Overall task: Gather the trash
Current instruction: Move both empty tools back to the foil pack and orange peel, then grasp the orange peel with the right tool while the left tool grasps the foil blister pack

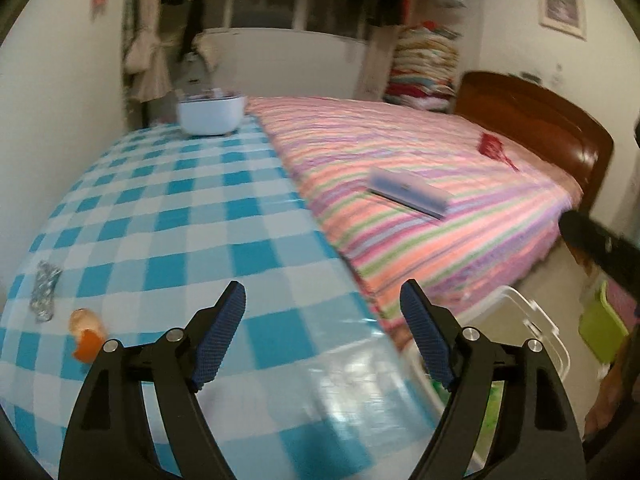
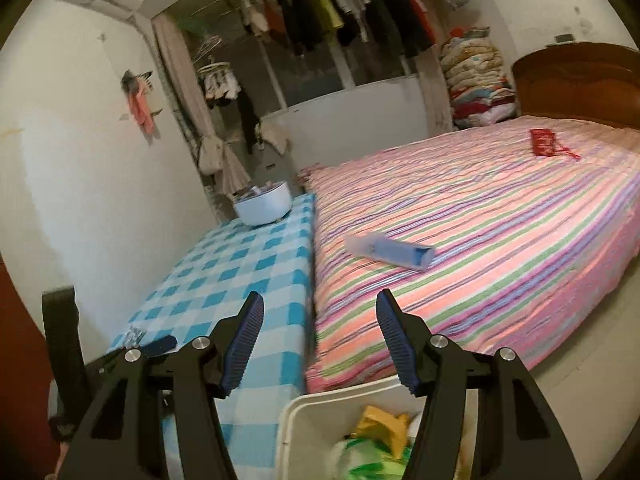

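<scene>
While both empty, left gripper (image 1: 323, 334) jaws wide, right gripper (image 2: 320, 340) jaws apart above bin (image 2: 304, 412).

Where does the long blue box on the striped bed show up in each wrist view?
Left wrist: blue box right of centre, blurred, on the striped bedspread.
Right wrist: blue box near centre, above the right gripper's fingertips.
Shared landmark: white bowl on the checked cloth.
</scene>
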`<action>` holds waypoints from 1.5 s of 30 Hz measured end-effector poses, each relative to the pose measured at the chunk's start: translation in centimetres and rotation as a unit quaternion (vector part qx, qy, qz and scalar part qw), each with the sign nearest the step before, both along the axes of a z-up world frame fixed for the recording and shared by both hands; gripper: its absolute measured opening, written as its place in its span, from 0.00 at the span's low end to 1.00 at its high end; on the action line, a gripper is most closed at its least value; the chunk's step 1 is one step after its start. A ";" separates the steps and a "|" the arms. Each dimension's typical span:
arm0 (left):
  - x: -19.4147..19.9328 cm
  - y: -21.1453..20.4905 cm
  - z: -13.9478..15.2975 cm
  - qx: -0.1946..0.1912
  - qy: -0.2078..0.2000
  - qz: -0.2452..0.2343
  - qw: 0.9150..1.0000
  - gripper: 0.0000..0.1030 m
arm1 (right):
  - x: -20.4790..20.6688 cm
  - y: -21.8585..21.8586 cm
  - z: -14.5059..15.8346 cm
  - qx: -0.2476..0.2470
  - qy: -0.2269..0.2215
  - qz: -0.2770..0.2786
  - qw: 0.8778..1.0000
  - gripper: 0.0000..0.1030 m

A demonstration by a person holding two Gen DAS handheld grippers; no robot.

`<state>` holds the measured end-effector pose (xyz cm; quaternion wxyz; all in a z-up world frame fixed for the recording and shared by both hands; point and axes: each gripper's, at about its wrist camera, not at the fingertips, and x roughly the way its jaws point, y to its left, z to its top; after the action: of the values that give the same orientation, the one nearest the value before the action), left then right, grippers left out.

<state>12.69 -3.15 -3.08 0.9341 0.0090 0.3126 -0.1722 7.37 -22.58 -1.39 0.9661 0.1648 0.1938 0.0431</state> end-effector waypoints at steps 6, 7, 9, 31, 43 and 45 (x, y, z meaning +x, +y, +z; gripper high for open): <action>0.8 6.4 0.8 -0.016 0.008 0.062 0.998 0.76 | 2.3 5.1 -0.4 -0.007 0.013 0.054 0.998 0.56; 1.0 7.4 0.6 -0.016 0.010 0.072 0.997 0.76 | 2.7 6.1 -0.5 -0.007 0.015 0.064 0.998 0.56; 1.3 9.3 0.3 -0.016 0.013 0.091 0.996 0.76 | 3.5 8.1 -0.7 -0.009 0.021 0.085 0.996 0.56; 2.6 27.2 -0.6 -0.057 0.035 0.232 0.971 0.76 | 10.0 26.6 -4.0 -0.042 0.096 0.240 0.965 0.56; 7.3 32.2 -4.4 -0.067 0.089 0.251 0.962 0.76 | 13.5 33.8 -7.2 -0.069 0.156 0.287 0.943 0.56; 8.0 32.6 -5.2 -0.072 0.102 0.249 0.960 0.76 | 14.1 34.7 -7.8 -0.076 0.165 0.288 0.940 0.56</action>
<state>20.73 29.48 -8.23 0.9086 -0.1539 0.3859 0.0436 21.49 12.09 -9.21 0.8766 0.0327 0.3924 0.2765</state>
